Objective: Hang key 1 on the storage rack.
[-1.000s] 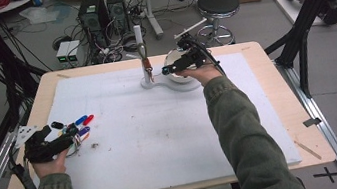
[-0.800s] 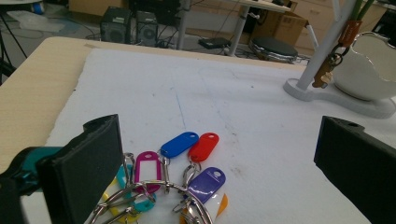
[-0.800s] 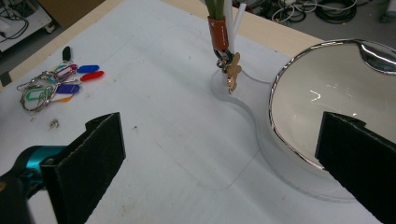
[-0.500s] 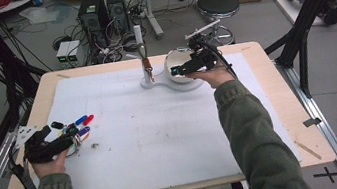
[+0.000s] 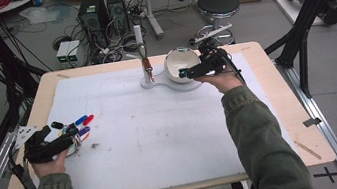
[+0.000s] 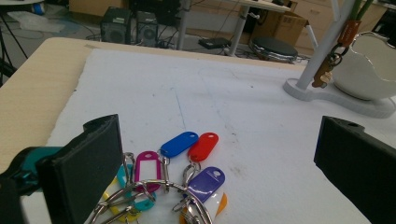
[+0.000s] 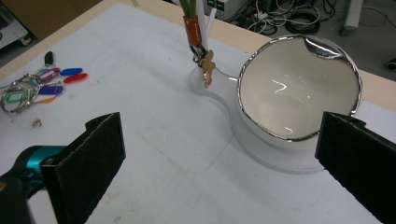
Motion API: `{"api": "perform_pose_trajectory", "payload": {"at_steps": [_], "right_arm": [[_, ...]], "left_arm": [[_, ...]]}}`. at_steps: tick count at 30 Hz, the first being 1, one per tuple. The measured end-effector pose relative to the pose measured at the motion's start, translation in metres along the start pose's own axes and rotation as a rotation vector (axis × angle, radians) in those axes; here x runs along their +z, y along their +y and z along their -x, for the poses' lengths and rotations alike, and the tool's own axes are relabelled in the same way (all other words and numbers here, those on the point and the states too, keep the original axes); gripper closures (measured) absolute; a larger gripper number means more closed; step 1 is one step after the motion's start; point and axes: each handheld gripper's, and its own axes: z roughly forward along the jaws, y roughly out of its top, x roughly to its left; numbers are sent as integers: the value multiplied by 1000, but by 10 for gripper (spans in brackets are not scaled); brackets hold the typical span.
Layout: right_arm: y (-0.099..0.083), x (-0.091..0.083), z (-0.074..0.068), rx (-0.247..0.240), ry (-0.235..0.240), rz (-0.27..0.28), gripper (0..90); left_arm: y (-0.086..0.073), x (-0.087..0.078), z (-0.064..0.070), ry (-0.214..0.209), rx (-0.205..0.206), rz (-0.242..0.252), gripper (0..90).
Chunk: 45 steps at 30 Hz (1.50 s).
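Note:
A bunch of coloured key tags on a metal ring [image 5: 78, 130] lies at the left of the white mat. My left gripper [image 5: 68, 141] is just behind it, open, and the ring [image 6: 154, 196] lies low between the jaws. A white bowl with a silver rim [image 5: 178, 62] sits on a white base at the back. Beside it rises a post with a brass key on an orange tag [image 5: 147, 69]. My right gripper [image 5: 187, 72] hovers at the bowl's near right side, open and holding nothing. The bowl [image 7: 299, 102] and the hanging key [image 7: 207, 70] lie ahead of its jaws.
The white mat [image 5: 163, 140] covers most of the wooden table [image 5: 289, 106]. A small speck of debris [image 5: 96, 146] lies near the tags. Beyond the back edge are computer towers, cables and a stool [image 5: 217, 3].
My right gripper has drifted a little to the right and toward the person, from near the post to the bowl's side. The left gripper and the tags have stayed put.

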Motion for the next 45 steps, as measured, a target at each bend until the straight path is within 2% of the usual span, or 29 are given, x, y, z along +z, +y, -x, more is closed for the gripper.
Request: {"api": "perform_pose_trajectory", "payload": {"at_steps": [6,8,15,19,22,26,37,45], "right_arm": [[-16,-4,6,14,-5,2,6],[-27,-8,11,34,-11,13,6],[-48,-13,14,30,-27,17,6],[-62,-15,18,47,-33,21,6],[-72,-18,19,55,-48,33,6],[-87,-20,22,64,-71,24,6],[-108,-27,27,52,-110,9,6],[-126,-30,34,77,-119,5,6]], "left_arm": [[0,0,0,0,0,0,17],[0,0,0,0,2,-2,17],[0,0,0,1,2,-3,17],[0,0,1,0,4,-3,17],[0,1,1,-2,2,-2,17],[0,0,1,-2,2,-2,17],[0,1,1,-2,8,-8,17],[-1,1,1,-2,5,-10,17]]}}
